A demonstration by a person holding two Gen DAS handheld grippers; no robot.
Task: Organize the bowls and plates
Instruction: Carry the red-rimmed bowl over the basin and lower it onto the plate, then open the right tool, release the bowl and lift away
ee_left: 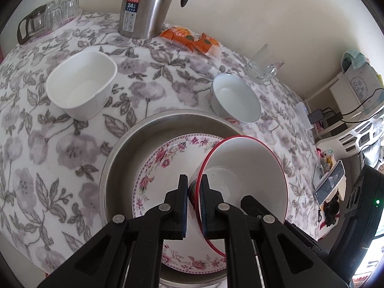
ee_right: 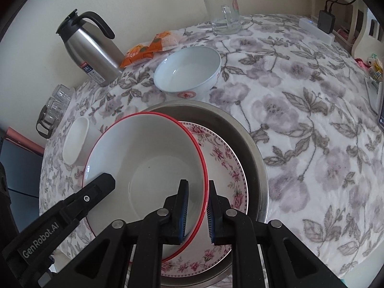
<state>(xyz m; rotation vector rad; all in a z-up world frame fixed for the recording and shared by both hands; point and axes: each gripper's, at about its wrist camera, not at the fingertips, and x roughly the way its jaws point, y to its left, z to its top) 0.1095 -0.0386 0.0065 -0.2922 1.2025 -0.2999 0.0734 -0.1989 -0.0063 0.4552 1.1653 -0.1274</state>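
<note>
Red-rimmed bowl (ee_left: 242, 180) sits tilted over the floral plate (ee_left: 163, 168), which lies inside the steel basin (ee_left: 122, 158).

Left wrist view: left gripper (ee_left: 194, 204) has its jaws nearly closed, one pad outside and one inside the bowl's wall, pinching the rim. Beyond the basin, to its far left, stands a white square bowl (ee_left: 81, 84); to its far right a blue-white bowl (ee_left: 235, 100), near but apart from the basin. Steel thermos (ee_left: 148, 4) and orange packets (ee_left: 189, 38) stand further back.

Right wrist view: right gripper (ee_right: 198, 211) straddles the opposite rim of the red-rimmed bowl (ee_right: 144, 158); the outer pad shows a slight gap, so firm contact cannot be confirmed. Left gripper (ee_right: 96, 187) reaches the bowl's rim from the other side.

Judgement: bowl is glazed ceramic, so stiff, fairly heavy, slippery, chip-prone against plate or basin. Rim pinch on two opposite sides suits it; lower gently, keep level.
</note>
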